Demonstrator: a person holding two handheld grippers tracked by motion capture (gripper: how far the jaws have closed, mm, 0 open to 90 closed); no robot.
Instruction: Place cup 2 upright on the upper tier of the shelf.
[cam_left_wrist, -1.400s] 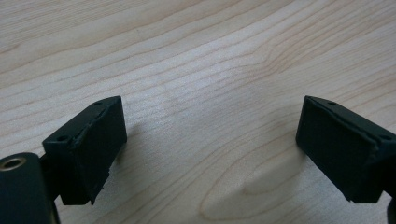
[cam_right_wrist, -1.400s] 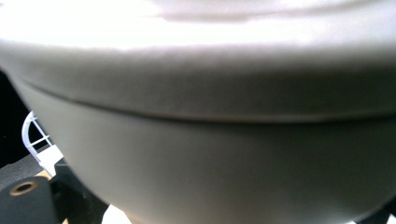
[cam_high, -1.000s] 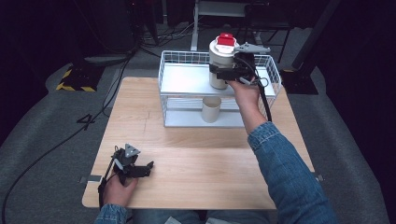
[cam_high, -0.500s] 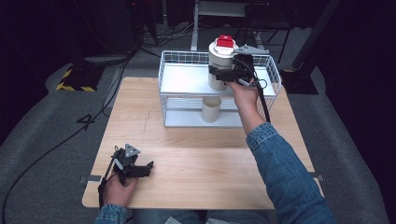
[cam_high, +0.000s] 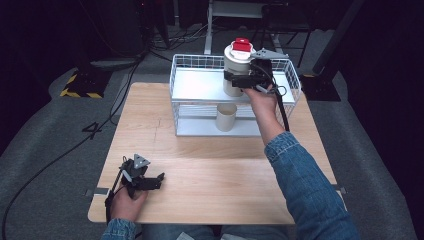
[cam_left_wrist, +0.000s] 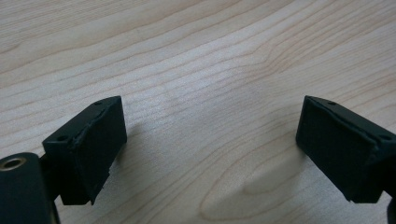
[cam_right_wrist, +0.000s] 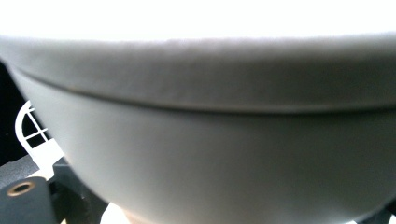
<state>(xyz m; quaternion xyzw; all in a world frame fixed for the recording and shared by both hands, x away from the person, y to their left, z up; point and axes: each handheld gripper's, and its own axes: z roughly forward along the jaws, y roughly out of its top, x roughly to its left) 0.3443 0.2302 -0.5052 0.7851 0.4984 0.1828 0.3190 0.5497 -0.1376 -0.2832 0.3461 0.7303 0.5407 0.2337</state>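
A tall white cup (cam_high: 233, 60) with a red piece (cam_high: 242, 45) on top stands on the upper shelf of a white wire rack (cam_high: 195, 86). My right gripper (cam_high: 238, 79) reaches in from the right with its jaws on either side of the cup. The jaws have just been opening slightly, and the cup is still between them and looks touched. Up close, the cup's wall (cam_right_wrist: 210, 140) spreads across the right gripper view. My left gripper (cam_high: 156, 180) rests near the table's front left corner, open, with bare wood between its jaws (cam_left_wrist: 210, 154).
A beige cup (cam_high: 226, 117) stands on the rack's lower shelf, under the white cup. The rack sits at the back of the wooden table (cam_high: 220, 170). A bit of the rack's wire (cam_right_wrist: 30, 128) shows at left in the right gripper view. Cables lie on the dark floor.
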